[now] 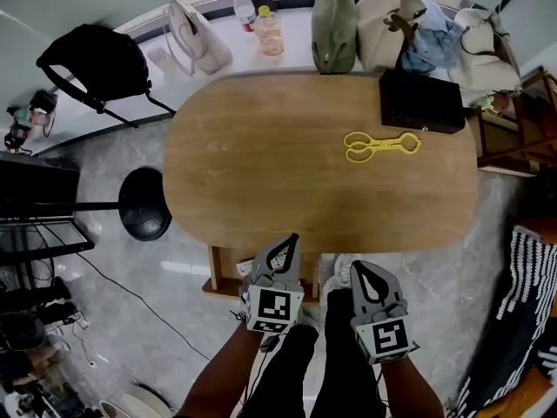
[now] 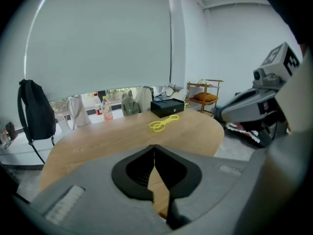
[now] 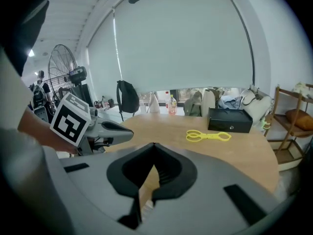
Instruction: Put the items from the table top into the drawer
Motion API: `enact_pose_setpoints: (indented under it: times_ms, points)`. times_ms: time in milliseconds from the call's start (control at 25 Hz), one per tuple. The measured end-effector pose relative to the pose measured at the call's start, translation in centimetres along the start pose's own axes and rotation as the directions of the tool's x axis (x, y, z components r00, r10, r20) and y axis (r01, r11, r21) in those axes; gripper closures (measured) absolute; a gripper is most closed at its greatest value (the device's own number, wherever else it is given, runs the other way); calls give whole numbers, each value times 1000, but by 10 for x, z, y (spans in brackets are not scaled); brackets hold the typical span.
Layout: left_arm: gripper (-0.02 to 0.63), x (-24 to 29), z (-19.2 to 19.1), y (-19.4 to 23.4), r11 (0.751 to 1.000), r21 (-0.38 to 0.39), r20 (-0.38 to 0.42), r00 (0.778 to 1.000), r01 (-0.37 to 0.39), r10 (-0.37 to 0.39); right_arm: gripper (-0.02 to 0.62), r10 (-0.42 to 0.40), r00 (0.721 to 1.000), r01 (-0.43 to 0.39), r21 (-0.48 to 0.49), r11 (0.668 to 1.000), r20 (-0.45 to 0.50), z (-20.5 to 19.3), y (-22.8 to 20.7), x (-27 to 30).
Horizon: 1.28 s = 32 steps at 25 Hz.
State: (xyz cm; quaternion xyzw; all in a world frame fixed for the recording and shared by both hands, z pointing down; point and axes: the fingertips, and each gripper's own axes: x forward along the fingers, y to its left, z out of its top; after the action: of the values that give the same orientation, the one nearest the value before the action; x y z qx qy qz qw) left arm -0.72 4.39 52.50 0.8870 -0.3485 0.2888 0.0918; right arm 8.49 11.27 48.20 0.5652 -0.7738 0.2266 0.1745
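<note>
Closest to the person, off the desk's near edge, both grippers hang above dark-trousered legs (image 1: 300, 364). The left gripper (image 1: 287, 244) has its fingers (image 2: 137, 173) pressed together at the tips with nothing between them. The right gripper (image 1: 364, 273), just beside it, also has its fingers (image 3: 132, 173) closed tip to tip and holds nothing. Each points towards the desk and tilts downward, and neither touches it. In the right gripper view the left gripper shows at the left with its marker cube (image 3: 71, 120) facing the camera.

Beyond them lies the oval wooden desk (image 1: 261, 172), bare over most of its top. Yellow tongs (image 1: 381, 144) lie flat on its far right part, well apart from both grippers. A closed black box (image 1: 420, 101) sits just behind the tongs at the far right edge, near them but not touching.

Left of the desk a black round stool (image 1: 144, 203) stands on the pale floor (image 1: 148, 268). Behind the desk runs a white ledge (image 1: 296, 37) under the window, carrying a white bag (image 1: 198, 37), two bottles (image 1: 269, 31), a grey-green bag (image 1: 335, 24) and pale bags (image 1: 387, 20). A black backpack (image 1: 91, 59) hangs at the far left, and a wooden shelf (image 3: 293, 126) stands to the right of the desk. A fan (image 3: 61, 62) stands further off at the left.
</note>
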Motion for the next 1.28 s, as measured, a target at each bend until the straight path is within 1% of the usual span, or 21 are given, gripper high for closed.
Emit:
enact_pose_setpoints:
  times_ms: [200, 360, 480, 560, 600, 640, 720, 760, 840, 960, 1080, 1200, 1280]
  points:
    - [588, 43, 24, -9, 999, 38, -17, 999, 37, -37, 595, -28, 1000, 28, 18, 999, 4, 5, -39, 5]
    - [588, 81, 42, -16, 993, 95, -36, 997, 77, -74, 595, -56, 998, 56, 46, 997, 1, 9, -71, 8]
    - [586, 107, 52, -22, 981, 145, -67, 990, 129, -121, 595, -68, 998, 68, 50, 996, 6, 12, -94, 8]
    - [583, 125, 58, -28, 965, 192, -94, 982, 178, -163, 595, -86, 996, 86, 64, 994, 8, 14, -111, 7]
    - [576, 134, 61, -31, 954, 221, -113, 977, 203, -182, 595, -94, 995, 94, 68, 993, 9, 15, -119, 6]
    - [551, 142, 63, -33, 941, 247, -135, 970, 230, -202, 595, -101, 995, 100, 71, 992, 9, 15, -126, 6]
    - [452, 159, 65, -38, 913, 291, -189, 952, 287, -239, 595, -109, 994, 108, 74, 991, 9, 14, -137, 5]
    - [420, 168, 67, -40, 898, 313, -214, 944, 308, -250, 595, -110, 994, 109, 75, 991, 8, 13, -141, 5]
    - [400, 184, 71, -40, 869, 365, -249, 934, 334, -255, 595, -103, 995, 102, 72, 992, 2, 11, -148, 7]
    - [388, 209, 76, -39, 814, 447, -302, 919, 370, -252, 595, -87, 996, 89, 73, 993, -27, 10, -155, 10]
    - [385, 237, 79, -36, 761, 501, -365, 898, 413, -246, 595, -82, 995, 87, 102, 991, -50, 6, -163, 12]
    - [385, 261, 72, -37, 708, 525, -445, 861, 472, -244, 595, -75, 995, 82, 118, 990, -63, 1, -168, 14]
    - [385, 274, 63, -39, 683, 518, -502, 830, 515, -245, 595, -67, 995, 75, 116, 990, -74, -3, -172, 15]
